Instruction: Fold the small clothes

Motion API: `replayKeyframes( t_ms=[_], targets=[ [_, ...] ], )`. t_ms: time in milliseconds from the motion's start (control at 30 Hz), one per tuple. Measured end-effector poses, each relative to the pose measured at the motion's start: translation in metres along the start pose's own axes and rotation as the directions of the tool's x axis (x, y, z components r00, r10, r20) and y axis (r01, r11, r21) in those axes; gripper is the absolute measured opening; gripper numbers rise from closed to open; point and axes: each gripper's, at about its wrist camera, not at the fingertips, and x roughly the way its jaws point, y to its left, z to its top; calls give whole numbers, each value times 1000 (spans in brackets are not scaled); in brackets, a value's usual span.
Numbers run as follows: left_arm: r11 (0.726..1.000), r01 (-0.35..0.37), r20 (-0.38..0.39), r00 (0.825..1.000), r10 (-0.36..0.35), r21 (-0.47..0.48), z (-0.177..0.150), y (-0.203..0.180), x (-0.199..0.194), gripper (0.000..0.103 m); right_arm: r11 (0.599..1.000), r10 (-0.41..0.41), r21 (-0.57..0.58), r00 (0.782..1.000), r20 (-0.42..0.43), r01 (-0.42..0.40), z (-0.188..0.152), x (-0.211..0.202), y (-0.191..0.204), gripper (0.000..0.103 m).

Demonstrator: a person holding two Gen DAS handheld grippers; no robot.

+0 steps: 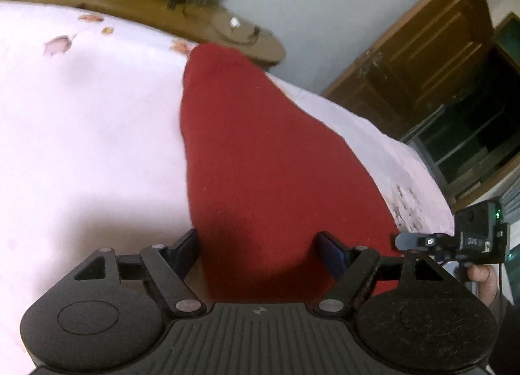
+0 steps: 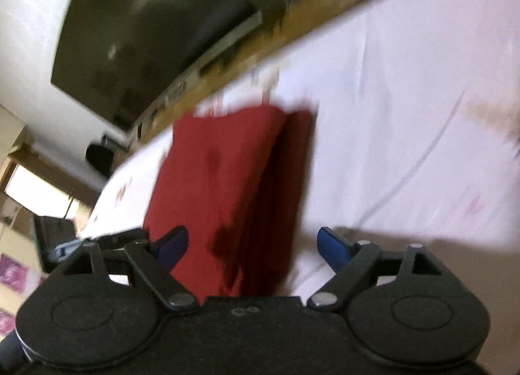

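Note:
A red cloth (image 1: 260, 160) lies flat on the white bedsheet (image 1: 91, 134), stretching away from me toward the far bed edge. My left gripper (image 1: 260, 248) is open, its blue-padded fingers (image 1: 331, 250) set wide to either side of the cloth's near end. In the right wrist view the same red cloth (image 2: 227, 186) lies on the sheet (image 2: 390, 134), with a fold or darker strip along its right side. My right gripper (image 2: 253, 245) is open above the cloth's near end. The right gripper's body also shows at the right edge of the left wrist view (image 1: 455, 241).
A brown wooden bed frame (image 1: 136, 7) runs along the far edge of the bed. A wooden door (image 1: 422, 50) and a dark window stand to the right. A dark television (image 2: 149, 30) hangs on the wall beyond the bed.

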Motion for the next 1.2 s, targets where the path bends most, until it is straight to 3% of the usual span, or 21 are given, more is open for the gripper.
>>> replayKeyframes(
  t_ms=[133,367,433,500,600,667,767,833,867,1033,1133,1200],
  targets=[
    [995,37,-4,999,-38,-92,3,12,-1,76,1000,5,-17,1000,14,-5,3,17,6,89],
    [998,28,-22,999,-29,-64,9,10,6,76,998,61,7,998,17,-61,17,41,8,88],
    [999,26,-28,999,-28,-48,12,7,7,76,997,81,-18,997,-11,-81,17,41,10,85],
    [998,37,-24,999,-39,-46,8,8,1,76,994,104,-28,994,-45,-106,12,37,9,72],
    [996,61,0,998,-61,-62,11,15,6,75,992,126,16,992,-31,-126,12,33,0,59],
    [997,51,18,999,-50,-62,11,13,9,71,987,148,73,989,-13,-146,18,44,-4,55],
    [998,31,23,999,-30,-50,9,7,9,68,985,164,63,986,-5,-164,20,58,1,54],
    [998,32,25,999,-31,-48,9,7,9,62,990,140,26,990,-6,-140,21,63,11,51],
    [998,39,28,999,-37,-55,8,8,8,60,993,114,-19,993,-1,-114,21,63,20,44],
    [997,42,38,998,-40,-58,5,9,7,57,985,37,-168,998,41,-30,12,52,47,42],
    [998,33,47,998,-30,-50,5,6,8,57,986,31,-163,999,41,-24,13,50,47,42],
    [998,25,52,998,-23,-49,4,4,7,57,994,59,-93,998,27,-56,15,52,34,50]
  ],
)
